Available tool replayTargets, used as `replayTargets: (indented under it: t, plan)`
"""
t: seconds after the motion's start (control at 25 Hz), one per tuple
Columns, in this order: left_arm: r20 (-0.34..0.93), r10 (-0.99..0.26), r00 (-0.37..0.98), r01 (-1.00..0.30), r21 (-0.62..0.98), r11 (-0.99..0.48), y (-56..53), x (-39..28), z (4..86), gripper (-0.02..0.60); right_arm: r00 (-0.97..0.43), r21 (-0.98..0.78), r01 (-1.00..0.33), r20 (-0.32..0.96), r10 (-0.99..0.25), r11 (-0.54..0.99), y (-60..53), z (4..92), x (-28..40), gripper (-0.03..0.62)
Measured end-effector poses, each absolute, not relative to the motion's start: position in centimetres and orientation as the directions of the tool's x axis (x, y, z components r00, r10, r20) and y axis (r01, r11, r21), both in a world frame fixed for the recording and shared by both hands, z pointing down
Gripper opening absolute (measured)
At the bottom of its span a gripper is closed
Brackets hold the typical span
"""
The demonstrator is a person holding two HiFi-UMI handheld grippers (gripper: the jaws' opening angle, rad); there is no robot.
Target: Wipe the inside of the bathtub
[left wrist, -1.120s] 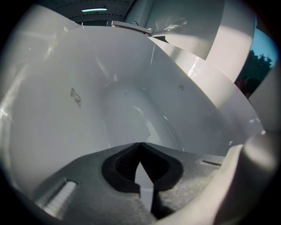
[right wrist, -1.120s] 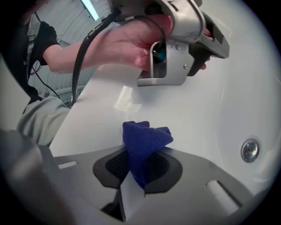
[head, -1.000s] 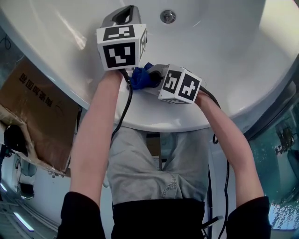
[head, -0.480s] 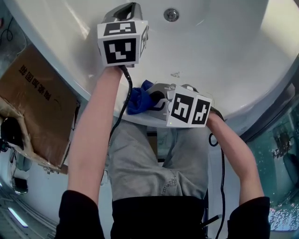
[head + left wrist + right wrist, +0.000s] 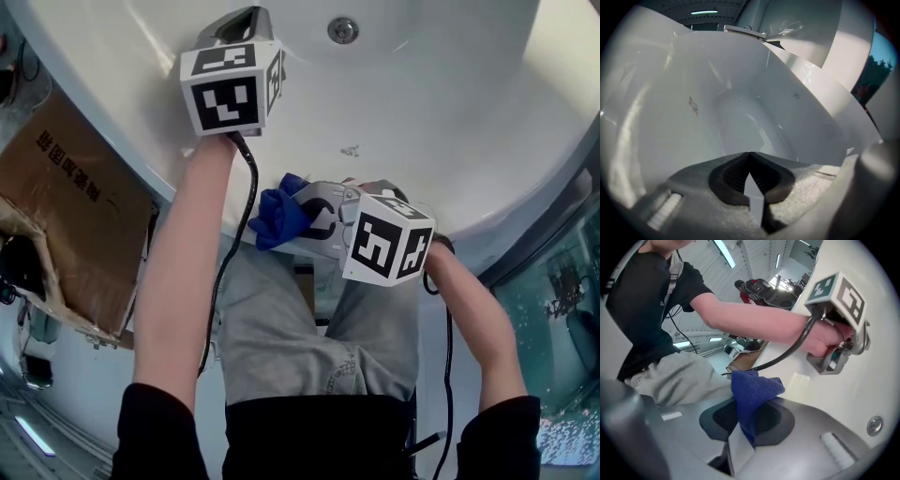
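**One cloth, held at the near rim; basin lies beyond it**

The glossy white bathtub (image 5: 450, 112) fills the head view. Its long axis runs away from the left tongs (image 5: 749, 161), which point down into the basin, pressed together on nothing.

The right tongs (image 5: 743, 416) sit low over the near rim, aimed sideways toward the person's left arm, pinching the blue microfibre cloth (image 5: 752, 390). The cloth bunches past the tips and doesn't look pressed to the wall.

My read: the right tongs must swing forward and in.

The pinch only reads clearly in the right gripper view, and the basin depth only in the left gripper view. The round chrome fitting (image 5: 342, 29) is on the far wall.
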State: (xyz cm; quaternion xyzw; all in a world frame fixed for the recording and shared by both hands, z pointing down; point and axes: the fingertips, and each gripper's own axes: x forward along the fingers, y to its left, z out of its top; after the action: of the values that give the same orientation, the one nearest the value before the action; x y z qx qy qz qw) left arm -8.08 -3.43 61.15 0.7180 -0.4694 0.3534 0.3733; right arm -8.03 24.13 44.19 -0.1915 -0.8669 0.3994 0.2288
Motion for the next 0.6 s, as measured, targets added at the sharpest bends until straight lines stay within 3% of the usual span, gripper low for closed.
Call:
replayTargets:
  t: [0.16,0.32,0.6]
  plan:
    - [0.859,-0.403,0.315,-0.934,0.205,-0.293,-3.5,-8.3,61.5,0.002,-0.863,-0.767,0.025,0.307,0.401,0.641,18.8,46.4,-6.4,0.074]
    - [0.864,-0.398,0.308,-0.936,0.199,-0.290,-3.5,-8.0,61.8,0.002,-0.846,-0.650,-0.109,0.458,0.273,0.752,12.0,50.3,-2.6,0.074]
    - [0.873,-0.384,0.299,-0.936,0.190,-0.296,-3.5,-7.8,62.6,0.002,-0.670,-0.419,-0.136,0.706,0.229,0.898,4.5,59.2,0.8,0.074]
